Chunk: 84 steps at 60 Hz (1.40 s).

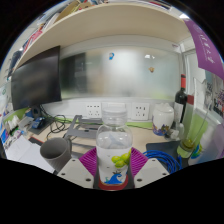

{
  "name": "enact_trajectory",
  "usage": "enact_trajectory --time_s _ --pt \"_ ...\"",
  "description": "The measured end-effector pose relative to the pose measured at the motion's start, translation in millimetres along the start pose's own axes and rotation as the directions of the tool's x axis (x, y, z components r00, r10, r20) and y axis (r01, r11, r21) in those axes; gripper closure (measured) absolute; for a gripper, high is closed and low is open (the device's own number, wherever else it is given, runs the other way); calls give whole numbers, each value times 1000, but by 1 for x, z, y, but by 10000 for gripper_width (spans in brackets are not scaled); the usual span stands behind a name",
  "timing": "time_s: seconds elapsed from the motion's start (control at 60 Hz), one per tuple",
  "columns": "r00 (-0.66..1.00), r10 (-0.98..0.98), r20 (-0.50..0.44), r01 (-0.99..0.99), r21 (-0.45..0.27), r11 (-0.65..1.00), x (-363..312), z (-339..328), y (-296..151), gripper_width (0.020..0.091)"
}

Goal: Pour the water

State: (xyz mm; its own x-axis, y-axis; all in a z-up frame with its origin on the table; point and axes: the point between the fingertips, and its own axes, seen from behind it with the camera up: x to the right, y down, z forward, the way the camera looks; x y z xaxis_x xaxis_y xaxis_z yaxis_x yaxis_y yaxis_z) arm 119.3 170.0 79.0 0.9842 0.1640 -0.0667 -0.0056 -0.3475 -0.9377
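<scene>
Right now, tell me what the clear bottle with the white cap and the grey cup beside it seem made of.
Clear bottle with white cap, between the gripper fingers: likely thin glossy plastic, see-through with a printed label. Grey cup: matte and opaque, maybe plastic or ceramic; unclear.

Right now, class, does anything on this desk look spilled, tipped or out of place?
Nothing stands out. The water bottle stands upright and capped between the gripper fingers, the grey cup sits upright beside it, and no spill shows.
</scene>
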Motion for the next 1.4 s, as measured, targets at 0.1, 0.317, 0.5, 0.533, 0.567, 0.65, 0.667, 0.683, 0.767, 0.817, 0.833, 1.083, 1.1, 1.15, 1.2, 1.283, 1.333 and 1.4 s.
enact_trajectory --time_s 0.1,0.317,0.5,0.533,0.567,0.65,0.667,0.683,0.767,0.817,0.833,1.083,1.1,1.15,1.2,1.283,1.333,1.4 --pt "1000 -12 2 12 16 1000 -2 4 9 700" --pt "999 -8 -37 10 45 999 -2 -2 10 604" --pt "997 -37 -72 33 -52 998 2 -19 34 230" --pt "995 -50 -89 44 -67 997 5 -27 38 257" --pt "992 -52 -113 42 -83 996 8 -39 43 267" --pt "988 -21 -155 5 -103 995 6 -74 49 246" --pt "988 -11 -157 -6 -109 994 3 -80 50 248" --pt "987 -2 -158 -16 -114 993 1 -87 51 249" --pt "985 45 -169 -66 -124 990 -15 -120 43 248" --pt "984 56 -167 -78 -129 989 -27 -137 34 248" --pt "984 55 -168 -78 -130 988 -32 -142 30 248" --pt "985 45 -165 -55 -54 997 -75 -191 -44 244" --pt "985 48 -165 -57 -49 997 -76 -193 -48 243" --pt "984 54 -168 -61 -34 998 -80 -198 -58 243" --pt "984 49 -169 -53 -20 998 -83 -202 -66 244" --pt "986 70 -153 -72 -13 997 -90 -204 -70 245" --pt "986 72 -152 -76 -17 997 -91 -205 -69 249" --pt "986 70 -151 -76 -32 997 -92 -205 -63 249"
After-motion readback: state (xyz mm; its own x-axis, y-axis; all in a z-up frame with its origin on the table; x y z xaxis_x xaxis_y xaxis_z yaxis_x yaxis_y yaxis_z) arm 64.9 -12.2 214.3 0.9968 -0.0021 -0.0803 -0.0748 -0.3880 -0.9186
